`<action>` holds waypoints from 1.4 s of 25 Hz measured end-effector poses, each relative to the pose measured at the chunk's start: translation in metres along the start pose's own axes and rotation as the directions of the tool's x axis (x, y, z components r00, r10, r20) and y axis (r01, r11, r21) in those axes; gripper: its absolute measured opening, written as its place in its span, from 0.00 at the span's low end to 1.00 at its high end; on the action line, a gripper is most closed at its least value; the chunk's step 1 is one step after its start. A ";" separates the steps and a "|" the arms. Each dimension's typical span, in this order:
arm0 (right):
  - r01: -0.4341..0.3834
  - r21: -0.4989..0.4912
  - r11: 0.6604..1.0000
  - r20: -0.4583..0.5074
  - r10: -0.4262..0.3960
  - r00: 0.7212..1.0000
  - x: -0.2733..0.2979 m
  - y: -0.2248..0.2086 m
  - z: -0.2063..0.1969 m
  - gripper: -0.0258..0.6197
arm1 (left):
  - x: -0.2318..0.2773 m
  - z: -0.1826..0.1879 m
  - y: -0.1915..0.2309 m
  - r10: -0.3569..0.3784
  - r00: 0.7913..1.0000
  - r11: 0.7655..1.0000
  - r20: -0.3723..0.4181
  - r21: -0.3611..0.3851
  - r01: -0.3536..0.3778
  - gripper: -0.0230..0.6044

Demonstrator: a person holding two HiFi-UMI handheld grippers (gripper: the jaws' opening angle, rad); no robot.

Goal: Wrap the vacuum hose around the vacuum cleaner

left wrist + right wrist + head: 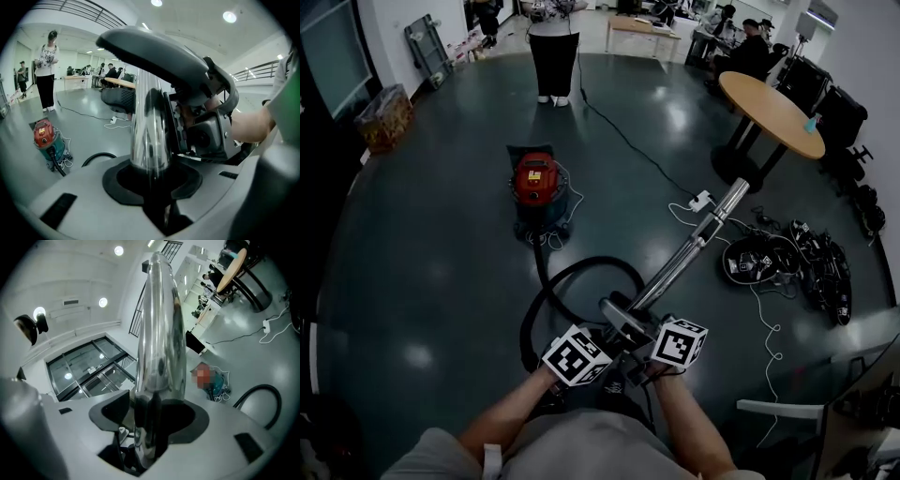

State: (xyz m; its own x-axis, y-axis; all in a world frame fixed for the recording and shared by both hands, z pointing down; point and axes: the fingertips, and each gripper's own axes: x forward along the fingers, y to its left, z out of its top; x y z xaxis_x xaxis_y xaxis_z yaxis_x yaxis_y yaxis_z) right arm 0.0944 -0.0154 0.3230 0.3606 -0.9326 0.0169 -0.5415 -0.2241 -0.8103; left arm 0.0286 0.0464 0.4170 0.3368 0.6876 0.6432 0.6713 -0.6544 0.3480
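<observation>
Floor (pixel 422 262): dark and glossy, and it carries everything listed here.

Table (pixel 769 112): round with a wooden top, standing near the floor's far right edge.

Person (pixel 555 47): standing at the far edge of the floor, well apart from the work.

Vacuum (pixel 536 186): red top on a teal body, upright on the floor towards the far left, well apart from the operator.

Gear (pixel 806 267): a dark heap lying along the right edge of the floor.

Hose (pixel 595 261): black. It leaves the vacuum's near side and lies in one loose loop on the floor between the vacuum and the operator. It is not wrapped around the vacuum.

Tube (pixel 694 239): a chrome wand, slanting from the grippers at the near edge up towards the table's foot.

Left gripper (pixel 152 183): jaws clamped on the tube's lower end, with the tube seated in the pad notch.

Right gripper (pixel 150 427): just beside the left one. Its jaws stand wide apart with the tube between them, and dark gaps show on both sides of the tube.

Power strip (pixel 701 200): white, lying on the floor near the tube's far end.
</observation>
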 end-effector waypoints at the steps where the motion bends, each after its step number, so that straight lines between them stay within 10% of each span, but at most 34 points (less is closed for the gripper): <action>1: -0.010 -0.003 1.000 -0.002 0.010 1.000 -0.001 -0.004 0.003 0.41 | 0.006 0.003 0.000 0.010 1.000 1.000 0.002 -0.006 -0.010 0.21; 5: -0.033 -0.012 0.999 -0.027 0.033 0.999 -0.009 -0.015 0.012 0.20 | 0.019 0.013 -0.003 0.058 0.998 0.998 -0.002 -0.037 -0.058 0.21; 18: -0.166 -0.106 0.980 -0.177 0.146 0.973 -0.007 0.005 0.006 0.18 | 0.019 0.011 -0.002 0.259 0.966 0.965 -0.024 -0.032 -0.260 0.22; 26: -0.154 -0.103 0.983 -0.158 0.137 0.978 -0.021 -0.011 0.046 0.18 | -0.020 -0.003 -0.011 0.254 0.965 0.965 -0.065 -0.042 -0.257 0.44; 35: -0.098 -0.194 0.976 -0.251 0.047 0.967 -0.044 -0.037 0.060 0.18 | -0.032 0.037 -0.012 0.291 0.956 0.948 -0.035 0.144 -0.283 0.43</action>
State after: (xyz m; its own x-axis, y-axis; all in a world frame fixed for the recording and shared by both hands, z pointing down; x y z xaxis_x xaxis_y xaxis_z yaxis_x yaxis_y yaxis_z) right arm 0.1436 0.0508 0.3169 0.1325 -0.9833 0.1249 -0.7115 -0.1821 -0.6787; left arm 0.0339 0.0443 0.3674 0.4940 0.4564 0.7400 0.6365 -0.7697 0.0498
